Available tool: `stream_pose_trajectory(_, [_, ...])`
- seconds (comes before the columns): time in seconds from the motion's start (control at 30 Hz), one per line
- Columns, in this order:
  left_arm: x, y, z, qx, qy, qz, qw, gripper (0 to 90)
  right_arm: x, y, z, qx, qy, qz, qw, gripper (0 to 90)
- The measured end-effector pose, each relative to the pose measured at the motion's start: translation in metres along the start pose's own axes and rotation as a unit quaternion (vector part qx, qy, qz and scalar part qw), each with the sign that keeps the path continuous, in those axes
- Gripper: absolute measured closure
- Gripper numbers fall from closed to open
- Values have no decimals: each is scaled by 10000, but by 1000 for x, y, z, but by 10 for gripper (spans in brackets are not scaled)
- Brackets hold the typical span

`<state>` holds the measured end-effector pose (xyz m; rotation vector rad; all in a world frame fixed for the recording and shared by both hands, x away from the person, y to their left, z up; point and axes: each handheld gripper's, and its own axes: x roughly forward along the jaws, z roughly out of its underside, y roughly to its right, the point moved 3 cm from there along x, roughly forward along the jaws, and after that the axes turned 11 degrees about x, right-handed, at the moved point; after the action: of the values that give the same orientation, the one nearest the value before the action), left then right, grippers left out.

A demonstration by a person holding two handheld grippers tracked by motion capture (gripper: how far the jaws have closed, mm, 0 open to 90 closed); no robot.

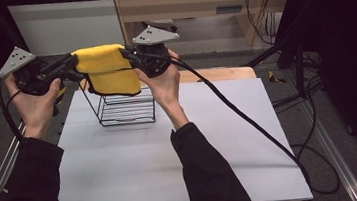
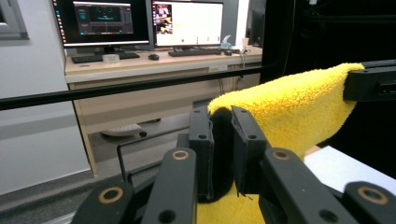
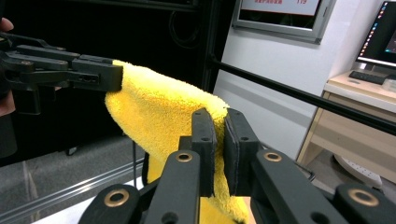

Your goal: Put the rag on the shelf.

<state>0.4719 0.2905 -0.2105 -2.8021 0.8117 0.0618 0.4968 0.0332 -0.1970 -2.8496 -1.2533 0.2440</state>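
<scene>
**Cloth held at both ends above rack**

The left gripper [image 1: 69, 64] and right gripper [image 1: 129, 55] each pinch an end of the yellow cloth [image 1: 108, 70], stretched over the wire rack [image 1: 127, 108]; it apparently touches the rack's top.

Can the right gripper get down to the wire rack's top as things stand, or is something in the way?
Probably yes. The right gripper is shut on the yellow towel, which already hangs just above the wire rack. Nothing sits between towel and rack, though the left gripper would have to lower too.
</scene>
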Motion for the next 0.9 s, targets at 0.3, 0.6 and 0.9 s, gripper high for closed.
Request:
stream_pose_trajectory(0.3, [-7, 6, 14, 51, -368, 104, 9993, 787, -5, -6, 14, -4, -263, -161, 9995, 836])
stream_pose_trajectory(0.6, [-13, 15, 30, 110, -704, 239, 9972, 777, -7, -10, 29, -51, -670, -299, 9973, 832])
stream_pose_trajectory(0.9, [-22, 18, 32, 99, -960, 357, 9947, 723, -7, -10, 44, -43, -873, -397, 9954, 829])
